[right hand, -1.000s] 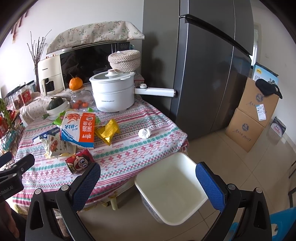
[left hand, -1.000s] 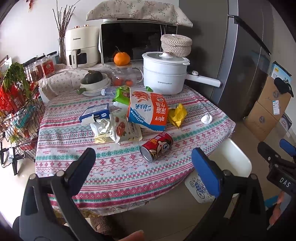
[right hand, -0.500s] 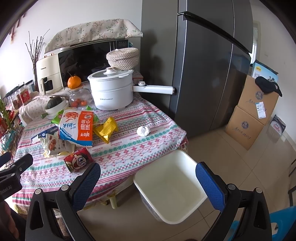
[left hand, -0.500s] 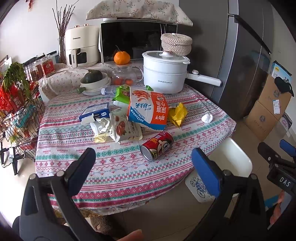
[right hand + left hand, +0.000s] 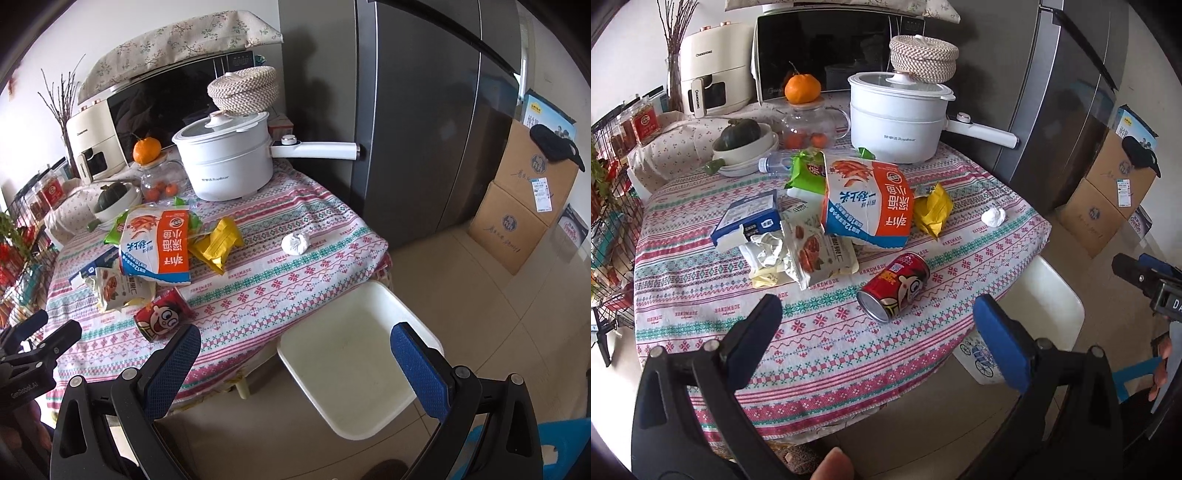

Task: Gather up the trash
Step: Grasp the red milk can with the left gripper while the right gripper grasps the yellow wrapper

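Note:
Trash lies on the patterned tablecloth (image 5: 683, 295): a red can (image 5: 894, 290) on its side near the front edge, a large orange-and-blue bag (image 5: 868, 203), a yellow wrapper (image 5: 931, 210), a crumpled white paper ball (image 5: 993, 216), a nut packet (image 5: 812, 254), a blue box (image 5: 746, 221) and a green wrapper (image 5: 805, 170). A white bin (image 5: 354, 365) stands on the floor beside the table. My left gripper (image 5: 877, 336) is open and empty, just before the can. My right gripper (image 5: 295, 356) is open and empty, above the bin's near left corner.
A white pot (image 5: 897, 122), a glass jar with an orange on it (image 5: 803, 122), a bowl with a squash (image 5: 742, 142), a microwave and an air fryer crowd the back. A grey fridge (image 5: 424, 110) and cardboard boxes (image 5: 517, 214) stand to the right. A wire rack is on the left.
My left gripper has moved a little closer to the table and the can. My right gripper has shifted slightly. Both stay open and empty.

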### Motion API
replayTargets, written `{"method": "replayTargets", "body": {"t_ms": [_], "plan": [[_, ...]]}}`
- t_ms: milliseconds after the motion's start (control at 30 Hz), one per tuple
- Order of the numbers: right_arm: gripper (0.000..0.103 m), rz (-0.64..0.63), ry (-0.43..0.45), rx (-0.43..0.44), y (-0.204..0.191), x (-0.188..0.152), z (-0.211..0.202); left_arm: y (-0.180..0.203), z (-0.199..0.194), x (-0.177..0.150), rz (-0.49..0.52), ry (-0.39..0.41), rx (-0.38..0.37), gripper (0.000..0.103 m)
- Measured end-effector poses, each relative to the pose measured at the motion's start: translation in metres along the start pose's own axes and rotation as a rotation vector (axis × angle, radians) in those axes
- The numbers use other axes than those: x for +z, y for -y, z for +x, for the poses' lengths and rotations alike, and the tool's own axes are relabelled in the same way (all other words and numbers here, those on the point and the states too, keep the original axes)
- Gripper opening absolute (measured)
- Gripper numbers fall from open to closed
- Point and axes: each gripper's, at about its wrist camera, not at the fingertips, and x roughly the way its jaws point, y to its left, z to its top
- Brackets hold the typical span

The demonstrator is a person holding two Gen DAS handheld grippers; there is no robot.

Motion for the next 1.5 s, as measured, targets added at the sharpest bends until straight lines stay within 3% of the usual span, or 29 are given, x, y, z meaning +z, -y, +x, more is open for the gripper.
{"method": "replayTargets", "body": {"t_ms": [167,300,433,533,733,833,1067,1133,1333,1500], "plan": [[0.103,0.005,-0.043,0.01,0.005,0.03,0.015,0.005,0.032,0.022,0.087,-0.116,-0.063,0.103],[0.103,0.019,-0.082,0.049,0.008,0.04,0.039,0.015,0.076,0.033,0.16,-0.239,-0.163,0.102],[0.103,0.072,-0.185,0.101,0.021,0.029,0.077,0.017,0.125,0.031,0.16,-0.383,-0.212,0.085],[0.103,0.1,-0.254,0.131,0.03,0.029,0.1,0.026,0.145,0.027,0.192,-0.453,-0.211,0.083],[0.103,0.099,-0.271,0.137,0.03,0.042,0.122,0.045,0.171,0.02,0.296,-0.52,-0.148,0.081],[0.103,0.087,-0.293,0.152,0.022,0.047,0.134,0.049,0.177,0.017,0.3,-0.533,-0.124,0.061],[0.093,0.097,-0.313,0.202,0.002,0.06,0.16,0.031,0.15,0.025,0.199,-0.423,-0.16,0.057],[0.082,0.102,-0.326,0.21,-0.005,0.063,0.168,0.023,0.132,0.031,0.172,-0.359,-0.182,0.057],[0.066,0.128,-0.35,0.292,-0.03,0.071,0.199,-0.006,0.093,0.041,0.069,-0.192,-0.194,0.057],[0.064,0.18,-0.374,0.397,-0.048,0.074,0.235,-0.028,0.079,0.048,0.012,-0.126,-0.171,0.057]]}}
